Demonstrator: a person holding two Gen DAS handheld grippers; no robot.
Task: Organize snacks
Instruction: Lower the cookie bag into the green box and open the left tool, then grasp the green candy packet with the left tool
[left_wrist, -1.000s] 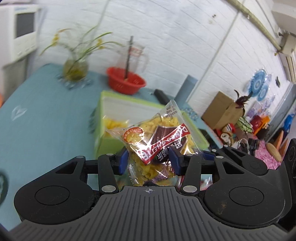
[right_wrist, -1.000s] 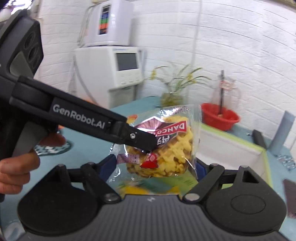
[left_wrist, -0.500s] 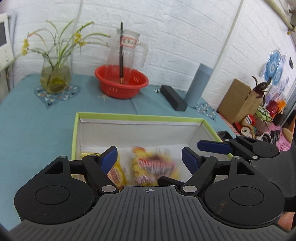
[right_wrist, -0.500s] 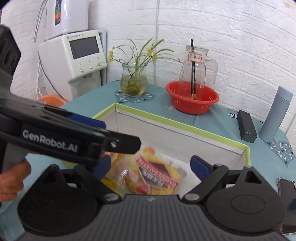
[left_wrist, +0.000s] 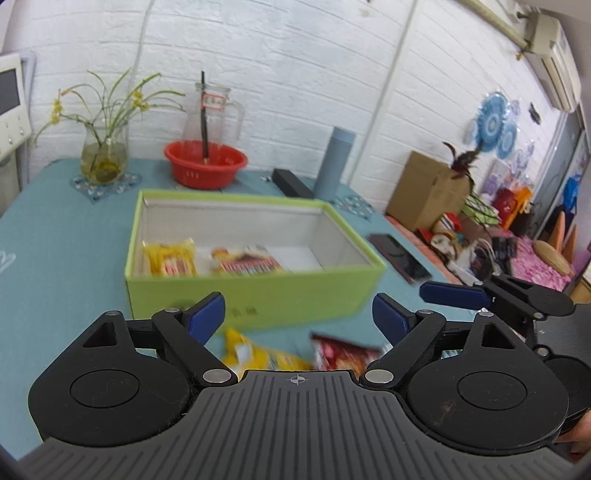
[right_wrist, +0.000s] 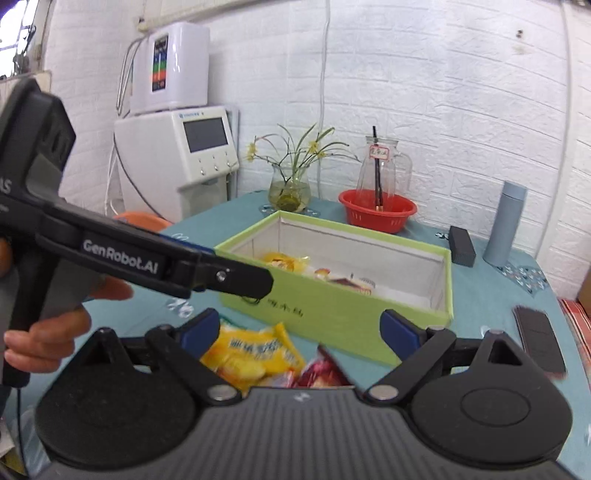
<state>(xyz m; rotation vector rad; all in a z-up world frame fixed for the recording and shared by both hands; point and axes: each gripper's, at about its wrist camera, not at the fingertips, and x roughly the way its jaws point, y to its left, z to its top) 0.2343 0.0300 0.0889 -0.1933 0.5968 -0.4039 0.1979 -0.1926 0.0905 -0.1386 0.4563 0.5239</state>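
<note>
While both the left gripper (left_wrist: 298, 314) and right gripper (right_wrist: 299, 326) hang wide-jawed and empty — the left's jaws have just been opening — two packets already lie in the green box (left_wrist: 255, 291); next, descend squarely over the yellow packet (right_wrist: 251, 356) on the table (left_wrist: 62, 236), pinching its middle.

We list: box (left_wrist: 255, 291) mid-table, two snack packets (left_wrist: 170, 257) inside; basket (left_wrist: 205, 165) at its 12 o'clock, vase (left_wrist: 104, 155) at 10, flask (left_wrist: 334, 162) at 1, phone (left_wrist: 400, 257) at 3; two loose packets (right_wrist: 255, 356) at 6.
</note>
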